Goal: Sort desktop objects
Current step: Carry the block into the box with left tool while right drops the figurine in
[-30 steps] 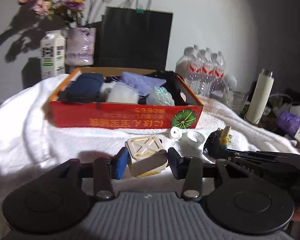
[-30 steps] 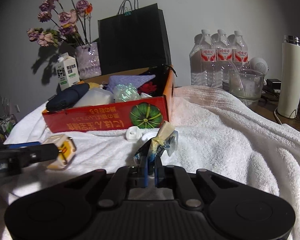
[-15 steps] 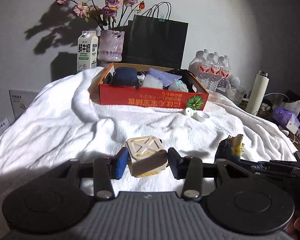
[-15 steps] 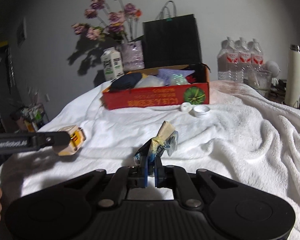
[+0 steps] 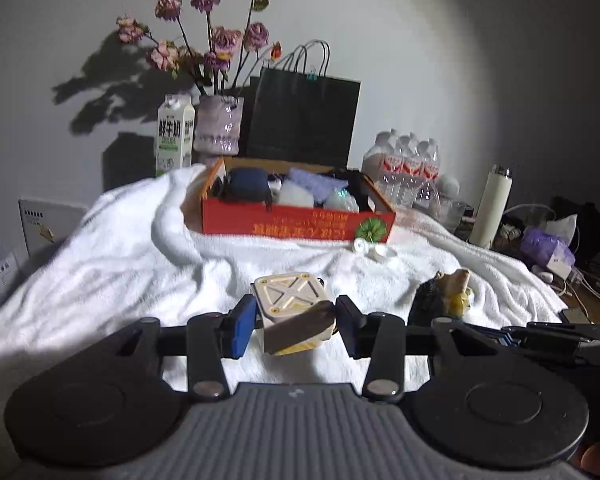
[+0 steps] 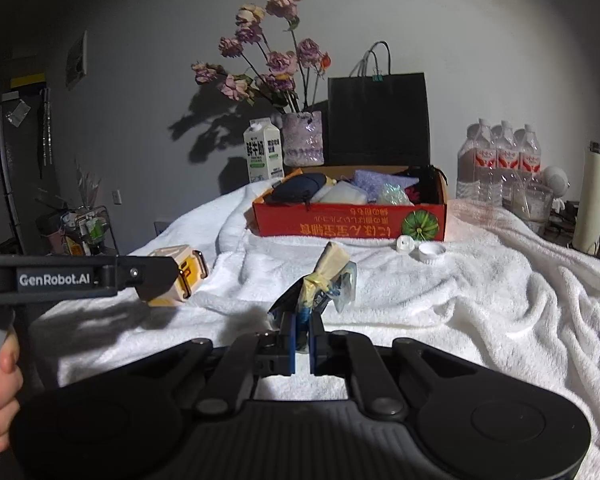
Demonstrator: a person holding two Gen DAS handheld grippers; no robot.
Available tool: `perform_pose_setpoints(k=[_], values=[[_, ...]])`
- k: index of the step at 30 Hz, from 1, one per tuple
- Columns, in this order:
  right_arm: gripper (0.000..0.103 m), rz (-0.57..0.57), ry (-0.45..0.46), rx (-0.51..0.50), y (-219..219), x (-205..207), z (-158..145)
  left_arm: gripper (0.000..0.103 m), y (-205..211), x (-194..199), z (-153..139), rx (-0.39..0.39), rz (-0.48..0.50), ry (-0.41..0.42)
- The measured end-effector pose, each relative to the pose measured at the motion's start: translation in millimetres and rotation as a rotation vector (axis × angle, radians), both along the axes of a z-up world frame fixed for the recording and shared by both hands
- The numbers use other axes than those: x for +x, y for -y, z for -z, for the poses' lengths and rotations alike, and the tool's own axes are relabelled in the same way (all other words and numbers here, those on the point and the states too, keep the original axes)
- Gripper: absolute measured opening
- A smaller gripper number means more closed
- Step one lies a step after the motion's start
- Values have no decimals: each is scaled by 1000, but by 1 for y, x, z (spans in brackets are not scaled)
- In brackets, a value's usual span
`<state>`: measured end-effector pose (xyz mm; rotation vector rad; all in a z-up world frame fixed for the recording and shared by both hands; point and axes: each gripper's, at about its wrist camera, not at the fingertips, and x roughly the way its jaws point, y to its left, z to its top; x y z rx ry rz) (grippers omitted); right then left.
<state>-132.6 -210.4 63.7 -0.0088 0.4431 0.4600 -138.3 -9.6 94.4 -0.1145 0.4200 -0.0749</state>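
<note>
both grippers loaded, held above the towel

left gripper (image 5: 294, 326) was clenched on a cream cube box (image 5: 290, 312) with an x pattern on its top face; blue pads pressed both sides, box tilted and lifted off the white towel (image 5: 120, 248). in the right wrist view the same box (image 6: 180, 278) showed at the tip of the left gripper (image 6: 168, 276), yellow trim along its edge, hanging over the towel's left part.

right gripper (image 6: 300, 344) was pinched nearly closed on a small wrapped packet (image 6: 324, 284), tan paper end pointing up, clear and blue wrap below it. the packet (image 5: 452, 292) also showed at right in the left wrist view, beside the box, not touching it.

red cardboard box (image 6: 348, 226) sat farther back on the towel, holding a dark blue pouch (image 6: 300, 190), a white container (image 6: 344, 194), a purple cloth (image 6: 380, 180). two white caps (image 6: 420, 248) lay on the towel just in front of its right corner.

behind it: milk carton (image 6: 262, 154), vase of dried flowers (image 6: 302, 144), black paper bag (image 6: 378, 120). water bottles (image 6: 500, 160) and a white flask (image 6: 592, 200) stood at right, off the towel.
</note>
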Motion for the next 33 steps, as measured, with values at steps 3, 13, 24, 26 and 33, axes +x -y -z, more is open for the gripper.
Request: perform_pose_setpoints(k=[3,13,24,26,33], values=[[5,-24,9,-1,3,14,-15,44,-8,15,-17,-5,23,9],[5,39,114,-41,33,146,-90,44,-21,135,-80,14,120,62],[5,104,-132,-174,30,346,-47,44,3,325,-43,-73,165,-120],[5,103,-174,-221,25,366,-34,44,19,342,-28,-32,166,-135],[19,-3,-303,-385,2,395,-4,47,40,371,8,16,236,-209]])
